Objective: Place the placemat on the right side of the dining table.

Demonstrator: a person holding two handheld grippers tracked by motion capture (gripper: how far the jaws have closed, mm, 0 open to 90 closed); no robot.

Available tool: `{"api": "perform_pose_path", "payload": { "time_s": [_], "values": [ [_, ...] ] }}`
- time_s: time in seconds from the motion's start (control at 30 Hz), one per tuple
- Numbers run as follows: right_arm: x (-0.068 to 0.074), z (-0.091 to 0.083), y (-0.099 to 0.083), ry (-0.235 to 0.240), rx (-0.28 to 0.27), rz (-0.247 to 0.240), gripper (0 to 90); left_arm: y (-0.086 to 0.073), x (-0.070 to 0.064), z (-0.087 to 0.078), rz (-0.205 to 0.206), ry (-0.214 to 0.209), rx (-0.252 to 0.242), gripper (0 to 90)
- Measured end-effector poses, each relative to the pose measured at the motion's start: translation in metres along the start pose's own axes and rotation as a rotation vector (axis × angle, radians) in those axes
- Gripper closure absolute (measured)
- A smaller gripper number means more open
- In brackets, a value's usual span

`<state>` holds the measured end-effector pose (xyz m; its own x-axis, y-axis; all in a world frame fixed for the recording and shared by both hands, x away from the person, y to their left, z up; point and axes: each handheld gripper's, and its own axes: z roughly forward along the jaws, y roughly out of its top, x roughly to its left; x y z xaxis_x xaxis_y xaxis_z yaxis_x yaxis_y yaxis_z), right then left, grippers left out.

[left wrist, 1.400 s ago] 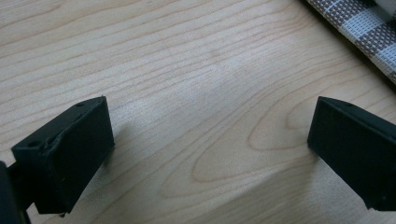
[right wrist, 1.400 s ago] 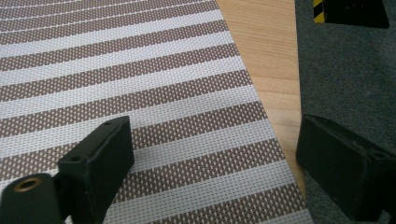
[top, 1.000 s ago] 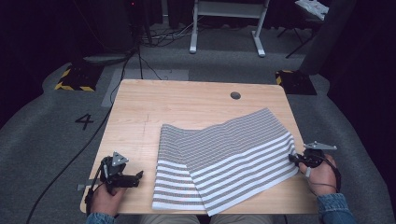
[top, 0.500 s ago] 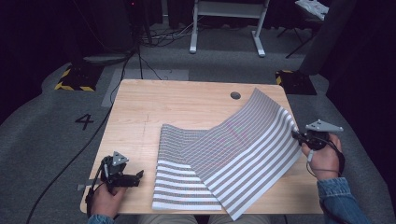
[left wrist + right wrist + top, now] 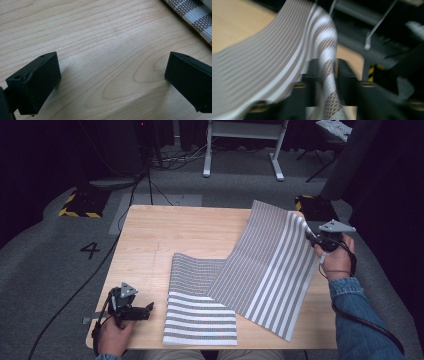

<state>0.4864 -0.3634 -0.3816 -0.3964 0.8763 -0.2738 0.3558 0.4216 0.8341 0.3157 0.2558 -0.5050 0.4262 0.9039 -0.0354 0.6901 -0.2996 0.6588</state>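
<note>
On the table: a grey-and-white striped mesh placemat (image 5: 260, 270) is lying partly on the light wooden tabletop (image 5: 175, 230) and partly rising off it.
Right gripper: the right gripper (image 5: 314, 238) is hovering above the table's right edge, its jaws pinching down on the mat's far right corner.
Mat between the jaws: in the right gripper view the mesh edge (image 5: 327, 82) is running straight down between the two black jaws, which are pressing it from both sides; the picture is blurring here, so finer detail is escaping.
Raised part: the right half of the mat is tilting up steeply from the tabletop toward the gripped corner, its stripes running along the slope.
Flat part: the near left portion is resting flat by the front edge of the table, with the raised sheet overlapping it.
Left gripper: the left gripper (image 5: 146, 309) is sitting low at the near left corner of the table, jaws standing wide apart and gripping nothing.
Left gripper's relation to mat: in the left gripper view bare wood is showing between the jaws, and the mat's edge (image 5: 192, 17) is lying beyond the right-hand jaw, apart from it.
</note>
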Motion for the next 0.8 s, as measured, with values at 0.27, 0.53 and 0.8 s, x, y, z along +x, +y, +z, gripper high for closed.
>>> {"api": "perform_pose_path", "payload": {
  "time_s": [0.27, 0.53, 0.8],
  "values": [
    [0.009, 0.019, -0.002, -0.01, -0.082, 0.032, 33.7, 0.0, 0.0, 0.0, 0.001, 0.002, 0.0, 0.3],
    [0.041, -0.008, -0.003, 0.112, -0.078, 0.095, 32.3, 0.0, 0.0, 0.0, -0.001, 0.002, -0.003, 0.2],
    [0.087, -0.033, -0.001, 0.287, -0.039, 0.148, 31.4, 0.001, 0.001, 0.001, -0.001, 0.002, -0.004, 0.2]
  ]
}}
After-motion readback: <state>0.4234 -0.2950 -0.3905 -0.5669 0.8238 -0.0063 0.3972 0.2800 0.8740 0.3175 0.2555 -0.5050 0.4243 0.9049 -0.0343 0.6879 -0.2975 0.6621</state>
